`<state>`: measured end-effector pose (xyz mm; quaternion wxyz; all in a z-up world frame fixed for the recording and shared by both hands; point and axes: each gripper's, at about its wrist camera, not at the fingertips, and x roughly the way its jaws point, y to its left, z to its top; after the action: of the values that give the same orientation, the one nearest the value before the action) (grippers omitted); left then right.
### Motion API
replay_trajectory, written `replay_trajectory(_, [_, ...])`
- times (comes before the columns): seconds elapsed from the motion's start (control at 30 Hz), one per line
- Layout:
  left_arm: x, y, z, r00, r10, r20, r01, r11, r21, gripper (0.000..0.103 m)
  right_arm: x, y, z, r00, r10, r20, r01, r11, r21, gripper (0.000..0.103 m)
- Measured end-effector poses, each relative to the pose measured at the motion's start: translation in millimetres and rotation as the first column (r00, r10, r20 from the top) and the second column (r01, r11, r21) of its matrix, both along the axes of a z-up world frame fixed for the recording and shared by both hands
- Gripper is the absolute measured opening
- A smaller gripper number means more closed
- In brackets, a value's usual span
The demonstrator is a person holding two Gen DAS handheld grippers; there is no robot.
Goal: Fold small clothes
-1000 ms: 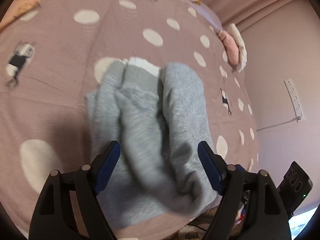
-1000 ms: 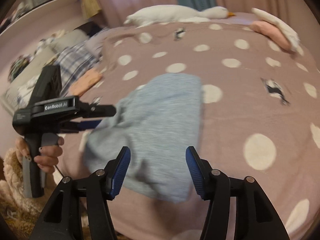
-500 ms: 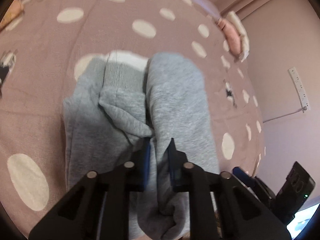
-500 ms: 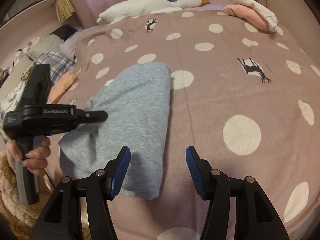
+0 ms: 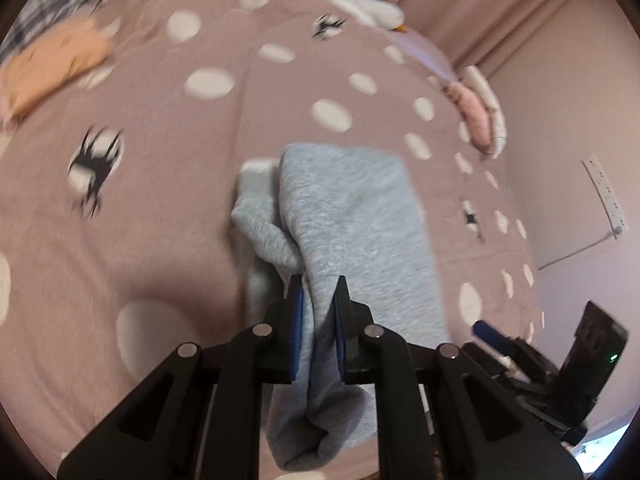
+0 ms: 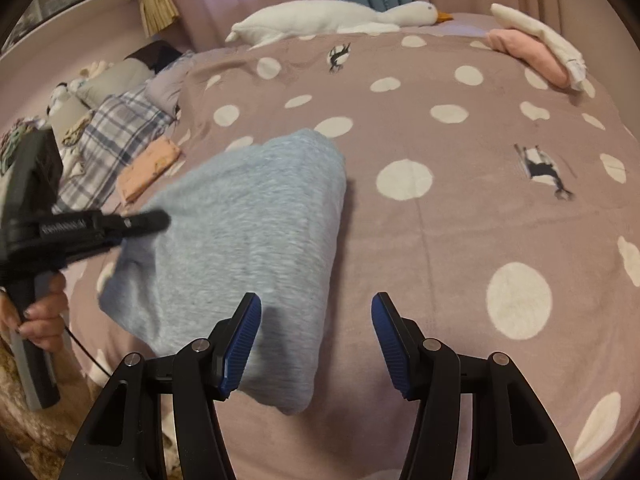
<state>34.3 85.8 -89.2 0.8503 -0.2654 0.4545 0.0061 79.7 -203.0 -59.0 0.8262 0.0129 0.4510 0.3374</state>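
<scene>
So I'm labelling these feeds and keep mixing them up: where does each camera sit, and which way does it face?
Left wrist: on the left tool, looking down its fingers across the bed; the tool is shut on the grey garment.
Right wrist: on the right tool, open, facing the bed's far end; a hand shows.
Shared: the garment, the plush goose, each other's tool.

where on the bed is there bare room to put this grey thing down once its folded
Bare bedspread lies right of the grey garment, up to the pink and white pile and the goose toy. The left side is crowded: peach cloth, plaid cloth.
</scene>
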Motion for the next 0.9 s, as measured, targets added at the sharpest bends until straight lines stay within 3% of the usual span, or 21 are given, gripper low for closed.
replay_trajectory(0.17, [-5.2, 4.0, -43.7, 0.995, 0.031, -0.097, -0.033, 0.999, -0.015, 0.017, -1.9, 11.4, -10.5, 0.999, 0.041, -0.026, -0.042, 0.999, -0.019, 0.057])
replay_trajectory(0.53, [-23.4, -0.3, -15.5, 0.997, 0.025, -0.069, -0.024, 1.000, 0.011, 0.024, -4.7, 10.5, -4.8, 0.997, 0.067, -0.043, -0.067, 0.998, 0.005, 0.057])
replay_trajectory(0.73, [-40.1, -9.4, -34.8, 0.992, -0.004, -0.128, 0.007, 1.000, 0.022, 0.030, -7.0, 23.5, -18.8, 0.994, 0.087, -0.067, -0.090, 0.995, -0.045, 0.057])
replay_trajectory(0.83, [-42.2, -10.4, -48.5, 0.987, 0.019, -0.162, -0.013, 0.999, 0.042, 0.043, -7.2, 26.0, -22.6, 0.994, 0.084, -0.075, -0.090, 0.993, -0.070, 0.057])
replay_trajectory(0.9, [-43.3, -8.1, -54.5, 0.986, 0.031, -0.162, -0.028, 0.999, 0.025, 0.044, -5.9, 27.0, -25.0, 0.992, 0.088, -0.094, -0.095, 0.993, -0.069, 0.057])
